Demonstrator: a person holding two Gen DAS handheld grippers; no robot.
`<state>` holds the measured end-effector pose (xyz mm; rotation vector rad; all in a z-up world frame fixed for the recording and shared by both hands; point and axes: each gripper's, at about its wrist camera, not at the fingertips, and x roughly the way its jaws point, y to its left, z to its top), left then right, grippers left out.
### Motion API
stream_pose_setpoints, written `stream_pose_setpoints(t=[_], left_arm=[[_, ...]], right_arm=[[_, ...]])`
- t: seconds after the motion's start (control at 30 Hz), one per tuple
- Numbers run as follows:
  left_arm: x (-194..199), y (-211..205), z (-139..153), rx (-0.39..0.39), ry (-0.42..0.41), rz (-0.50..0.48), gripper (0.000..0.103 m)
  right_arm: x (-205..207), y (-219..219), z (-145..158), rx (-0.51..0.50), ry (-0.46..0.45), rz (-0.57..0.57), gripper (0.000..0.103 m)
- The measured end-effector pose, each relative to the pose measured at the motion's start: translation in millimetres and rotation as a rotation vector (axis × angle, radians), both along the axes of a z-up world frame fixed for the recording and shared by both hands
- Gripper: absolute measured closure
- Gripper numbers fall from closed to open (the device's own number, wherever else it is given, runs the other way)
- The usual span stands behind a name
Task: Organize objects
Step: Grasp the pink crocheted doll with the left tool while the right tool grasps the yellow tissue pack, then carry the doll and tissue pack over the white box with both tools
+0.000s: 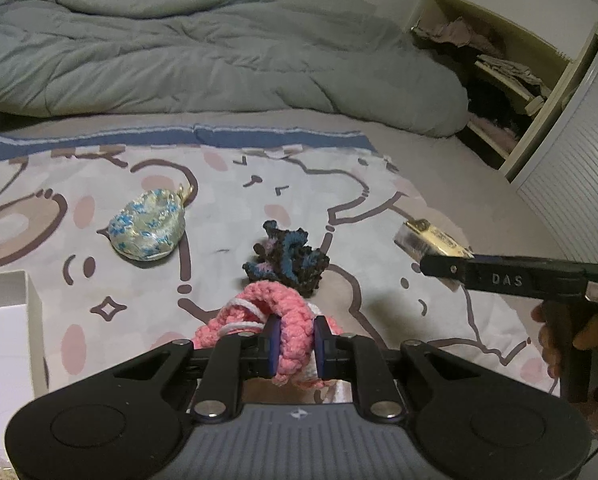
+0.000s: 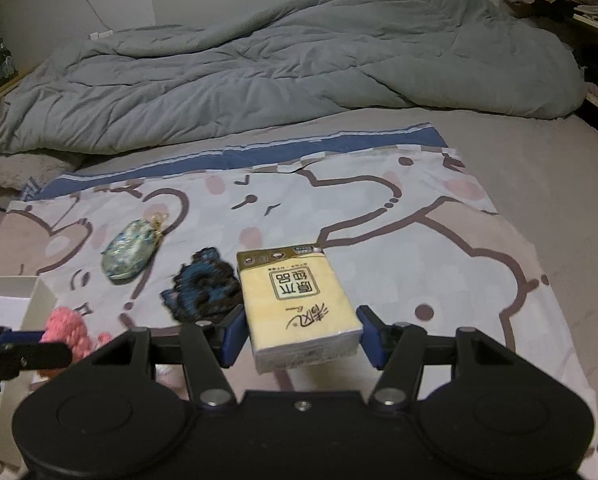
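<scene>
**Both grippers loaded above the cartoon sheet**

- Pink crocheted yarn piece with a white cord (image 1: 259,320): pinched between the blue pads of the left gripper (image 1: 295,350), jaws drawn in tight on the soft loop. It hangs clear of the bed, near and left of centre. Grip is on a thick fold, likely so the limp knit does not slip out.
- Yellow plastic-wrapped pack of tissues (image 2: 299,308): clamped across its width by the right gripper (image 2: 301,336), jaws wide only because the pack is wide, pads on its two long sides. It is held flat, label up, over the sheet. In the left view the same pack (image 1: 431,240) shows at the right, raised, with a hand (image 1: 571,344) on the gripper's handle.
- Dark blue-and-black crocheted scrunchie (image 1: 287,260): lying loose on the sheet, just beyond the pink piece, untouched.
- Oval pouch of blue-and-gold brocade with a gold clasp (image 1: 149,226): further left and farther off, also lying free.
- White open cardboard box (image 1: 7,320): at the near left edge, its wall just beside the pink piece. Judged to be the container the items go into; both loads look ready to travel that way.
- Cartoon-bear printed sheet (image 2: 419,240) works as the sorting area; a rumpled grey duvet (image 2: 279,72) lies far behind, an open wardrobe (image 1: 499,92) at far right.
</scene>
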<state>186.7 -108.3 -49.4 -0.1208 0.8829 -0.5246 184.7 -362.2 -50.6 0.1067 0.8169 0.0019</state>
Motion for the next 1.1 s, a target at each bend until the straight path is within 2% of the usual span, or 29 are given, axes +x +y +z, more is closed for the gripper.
stream_pose_setpoints(t=[0.57,1.1], left_arm=[[-28.1,29.0,30.4,0.019,-0.096,0.038,0.086],[-34.2,96.8,47.0,-0.001,-0.14,0.162,0.086]], right_arm=[[-55.9,36.5,32.4,0.103,-0.055,-0.006,0.044],[-55.0,78.7,40.7,0.164,-0.099,0.037,0.044]])
